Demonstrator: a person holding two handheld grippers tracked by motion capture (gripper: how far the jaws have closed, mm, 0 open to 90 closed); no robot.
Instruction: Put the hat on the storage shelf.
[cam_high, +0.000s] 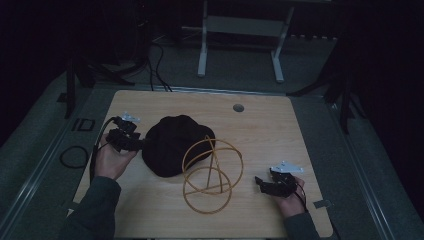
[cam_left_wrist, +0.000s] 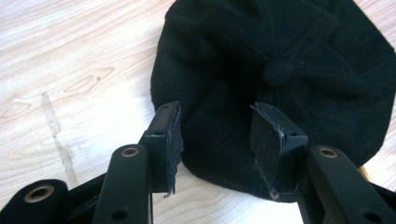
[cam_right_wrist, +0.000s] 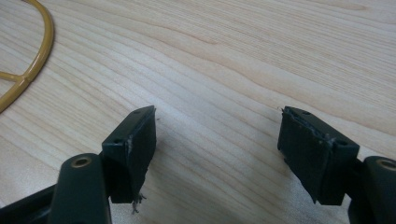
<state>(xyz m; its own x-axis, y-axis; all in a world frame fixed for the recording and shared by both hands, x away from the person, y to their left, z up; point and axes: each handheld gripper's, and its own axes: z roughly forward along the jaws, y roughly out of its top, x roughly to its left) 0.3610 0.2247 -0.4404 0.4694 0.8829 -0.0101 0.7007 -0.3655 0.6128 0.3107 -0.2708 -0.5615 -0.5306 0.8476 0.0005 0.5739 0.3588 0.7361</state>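
Observation:
A black cap (cam_high: 177, 145) lies crown up on the wooden table (cam_high: 280, 130), left of centre. My left gripper (cam_high: 143, 144) hovers at the cap's left edge. In the left gripper view the cap (cam_left_wrist: 280, 70) lies under and beyond the left gripper (cam_left_wrist: 217, 112), whose pads stand apart without pressing on it. A gold wire stand (cam_high: 218, 175) made of rings rests against the cap's right side. My right gripper (cam_high: 259, 181) sits at the table's right front, open over bare wood (cam_right_wrist: 217, 112), with a piece of the gold wire (cam_right_wrist: 44, 42) at the upper left.
A round hole (cam_high: 238, 107) is set in the table near its far edge. A black cable loop (cam_high: 74, 156) lies on the floor to the left. A white frame (cam_high: 240, 45) stands on the floor behind the table.

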